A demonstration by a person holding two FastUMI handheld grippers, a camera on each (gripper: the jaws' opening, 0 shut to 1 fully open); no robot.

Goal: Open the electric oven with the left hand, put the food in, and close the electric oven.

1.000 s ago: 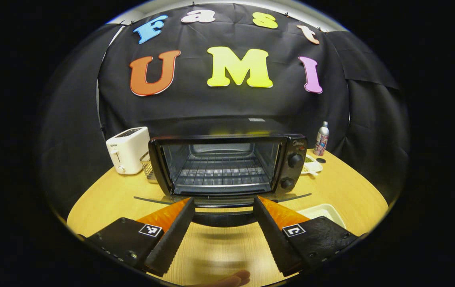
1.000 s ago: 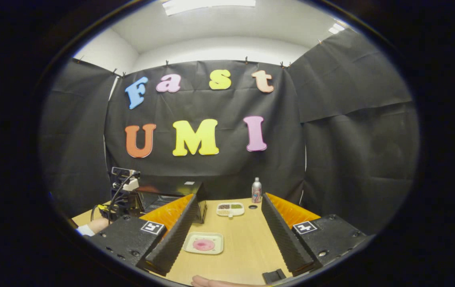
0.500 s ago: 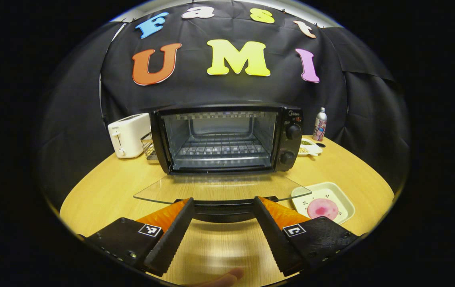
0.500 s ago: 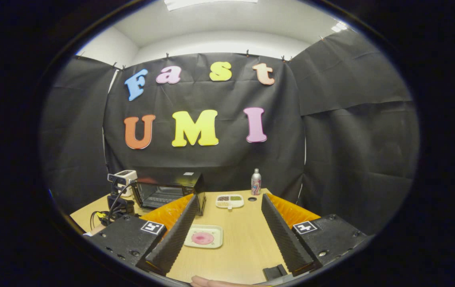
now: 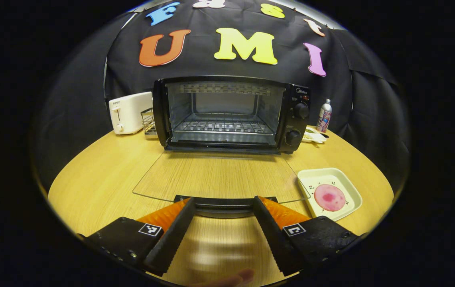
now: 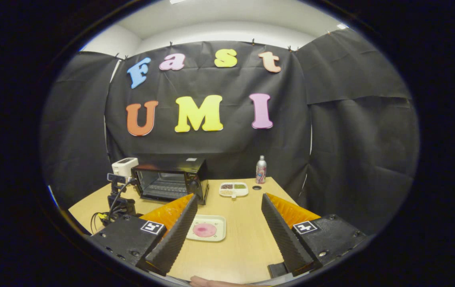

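Observation:
The black electric oven point(image 5: 227, 113) stands at the back of the wooden table with its cavity and wire shelf exposed. Its glass door point(image 5: 219, 175) lies flat, folded down toward me. The door handle point(image 5: 223, 204) runs across the tips of my left gripper point(image 5: 223, 205), which is open with its fingers spread near the handle's ends. A pink round of food point(image 5: 329, 197) rests on a white square plate point(image 5: 345, 183) right of the door. In the right gripper view the oven point(image 6: 169, 181) is far left, and my right gripper point(image 6: 227, 203) hangs open above the plate point(image 6: 206, 228).
A white toaster point(image 5: 129, 112) and a small wire rack point(image 5: 147, 121) stand left of the oven. A metal bottle point(image 5: 324, 115) and a divided snack dish point(image 5: 314, 135) sit to its right. Bare wood lies between the door and the table's front edge.
The oven door has swung from partly open down to flat, with my left gripper following the handle down and back. The right gripper's view has dropped slightly toward the table.

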